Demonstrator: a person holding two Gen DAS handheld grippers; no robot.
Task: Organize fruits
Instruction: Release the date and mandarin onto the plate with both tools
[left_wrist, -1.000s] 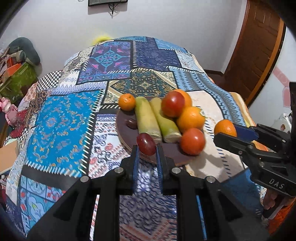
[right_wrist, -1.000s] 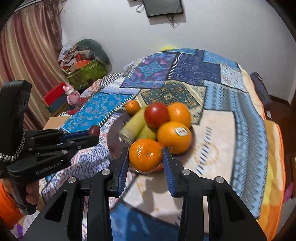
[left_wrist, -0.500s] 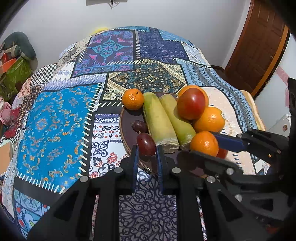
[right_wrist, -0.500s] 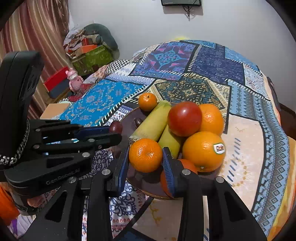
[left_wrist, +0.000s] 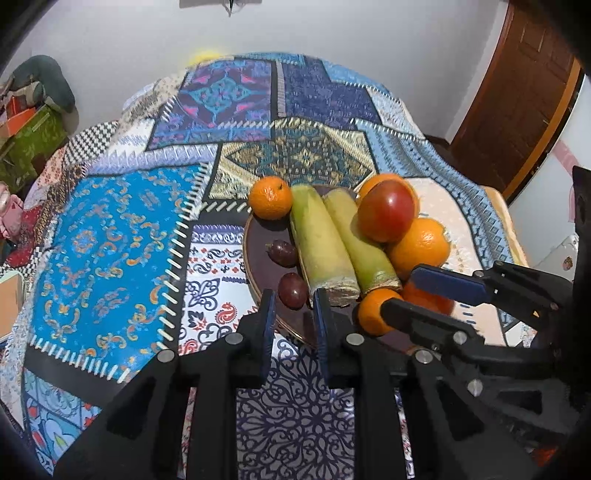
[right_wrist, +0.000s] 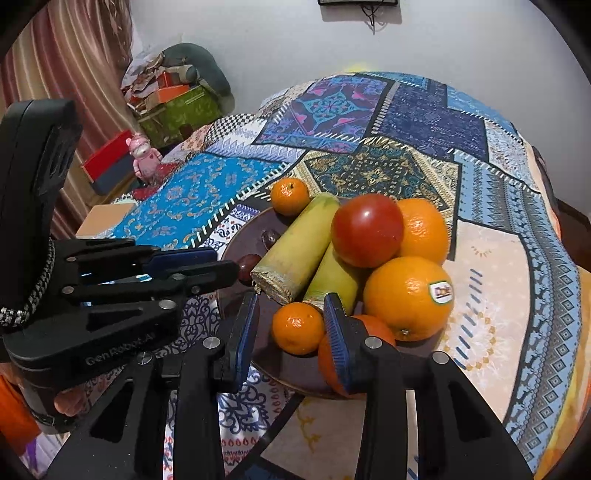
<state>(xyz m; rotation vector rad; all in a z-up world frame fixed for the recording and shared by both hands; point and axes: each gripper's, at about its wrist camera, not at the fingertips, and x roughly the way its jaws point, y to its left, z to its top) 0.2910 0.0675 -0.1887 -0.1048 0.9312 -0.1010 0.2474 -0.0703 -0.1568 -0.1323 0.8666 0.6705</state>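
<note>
Where the large orange (right_wrist: 402, 295) bears a Dole sticker, the right gripper (right_wrist: 291, 298) loosely brackets a mandarin (right_wrist: 297, 328), and the GenRobot.AI-marked left gripper (left_wrist: 293, 297) a dark fruit (left_wrist: 291, 290).

Plain white wall (right_wrist: 280, 44); brown wooden door (left_wrist: 517, 99) at right; striped curtain (right_wrist: 70, 62) at left; patchwork bedspread (left_wrist: 110, 236) (blue patterns); boxes (right_wrist: 173, 107) piled in corner.

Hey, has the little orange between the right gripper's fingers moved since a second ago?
Yes. The small orange went forward over the plate and its near rim; it now sits inside, beside the cut stalk ends.
</note>
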